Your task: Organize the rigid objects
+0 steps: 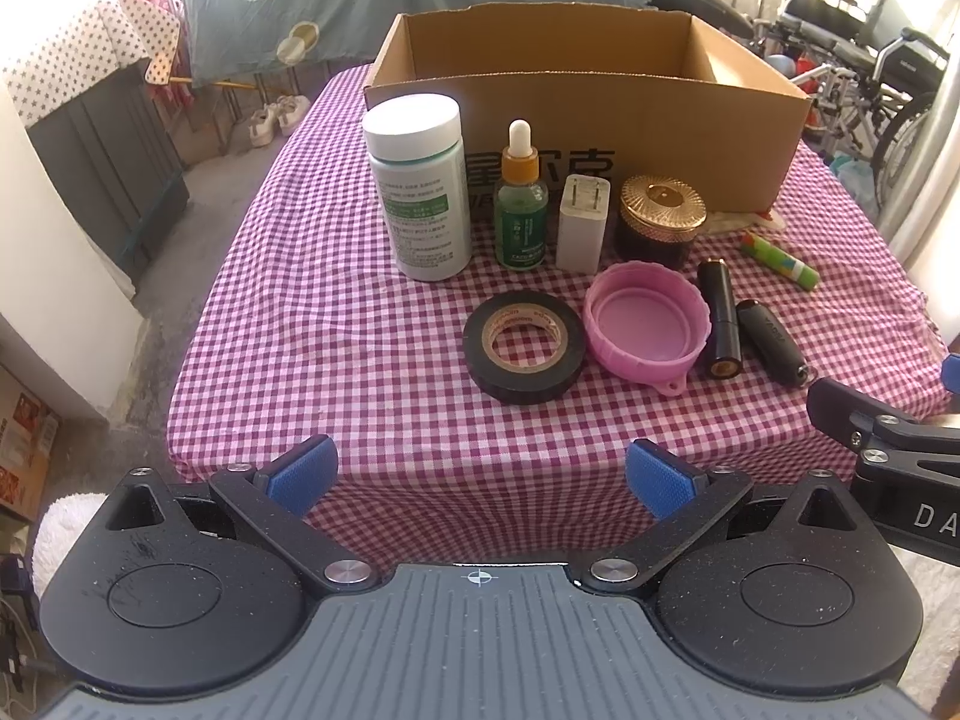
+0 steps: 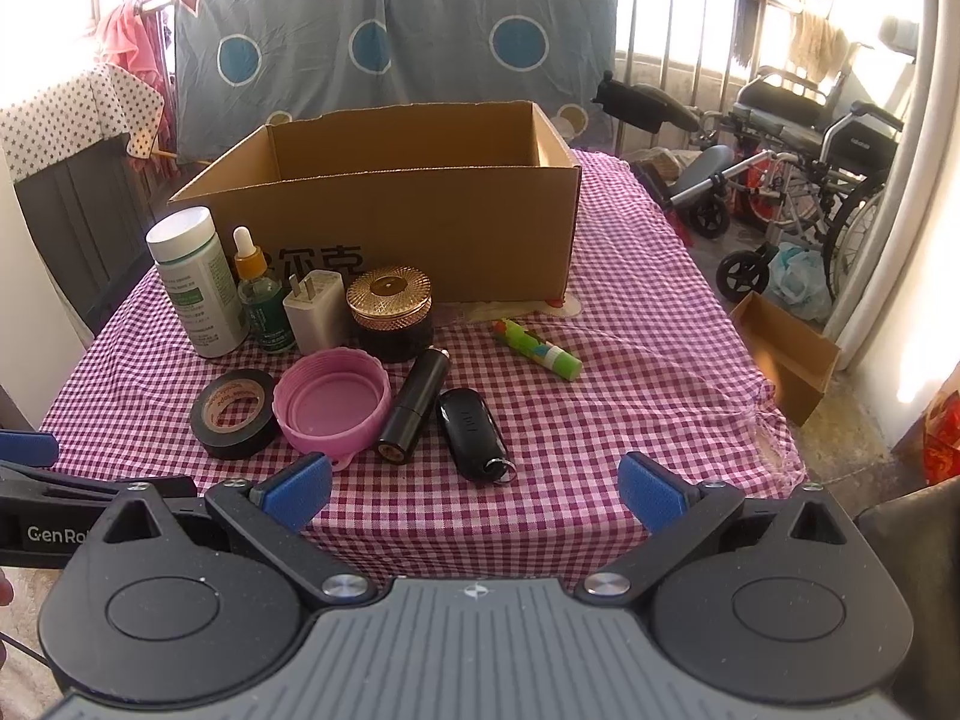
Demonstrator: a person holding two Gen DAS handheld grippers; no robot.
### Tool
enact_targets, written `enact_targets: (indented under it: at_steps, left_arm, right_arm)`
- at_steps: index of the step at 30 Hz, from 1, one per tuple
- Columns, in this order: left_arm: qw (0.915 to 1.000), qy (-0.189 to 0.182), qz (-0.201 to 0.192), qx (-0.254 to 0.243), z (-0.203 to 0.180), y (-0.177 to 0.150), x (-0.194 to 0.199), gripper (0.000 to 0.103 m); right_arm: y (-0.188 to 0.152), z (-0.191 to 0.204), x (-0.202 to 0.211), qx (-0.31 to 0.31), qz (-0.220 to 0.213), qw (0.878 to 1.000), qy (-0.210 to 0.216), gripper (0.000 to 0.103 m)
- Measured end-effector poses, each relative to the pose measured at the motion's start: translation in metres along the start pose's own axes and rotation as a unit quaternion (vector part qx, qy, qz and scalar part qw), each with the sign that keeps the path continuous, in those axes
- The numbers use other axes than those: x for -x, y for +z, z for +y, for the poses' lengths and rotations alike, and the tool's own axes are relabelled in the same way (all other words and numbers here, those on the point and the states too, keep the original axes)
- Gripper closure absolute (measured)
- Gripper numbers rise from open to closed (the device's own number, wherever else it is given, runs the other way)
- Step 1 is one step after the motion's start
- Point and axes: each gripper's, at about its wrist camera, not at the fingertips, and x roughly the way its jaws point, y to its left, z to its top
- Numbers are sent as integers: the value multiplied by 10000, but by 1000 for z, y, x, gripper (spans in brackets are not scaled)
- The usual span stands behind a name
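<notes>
Grippers: left gripper (image 1: 477, 477) and right gripper (image 2: 474, 483) both spread wide, empty.
Tape roll (image 1: 524, 346): twelve o'clock, light, stiff; pinch across rim.

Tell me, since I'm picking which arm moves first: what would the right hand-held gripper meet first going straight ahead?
Probably the black car key fob, lying closest in front of the open right hand-held gripper, just left of its centre line. Depth is unclear; if it passes above, the cardboard box comes next.
</notes>
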Motion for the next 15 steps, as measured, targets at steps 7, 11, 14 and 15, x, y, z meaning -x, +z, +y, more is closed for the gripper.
enact_targets:
  at_steps: [7, 11, 14, 15]
  left_arm:
    - [10000, 6, -3, 39, 2, 0, 0, 0]
    - [10000, 0, -6, 45, 3, -1, 1, 0]
    - [10000, 1, -7, 45, 3, -1, 1, 0]
    - [10000, -1, -5, 45, 3, -1, 1, 0]
  right_arm:
    - [0, 2, 1, 12, 3, 10000, 7, 0]
    - [0, 3, 1, 12, 4, 10000, 5, 0]
    - [0, 3, 1, 14, 2, 10000, 6, 0]
    - [0, 3, 1, 14, 2, 10000, 7, 0]
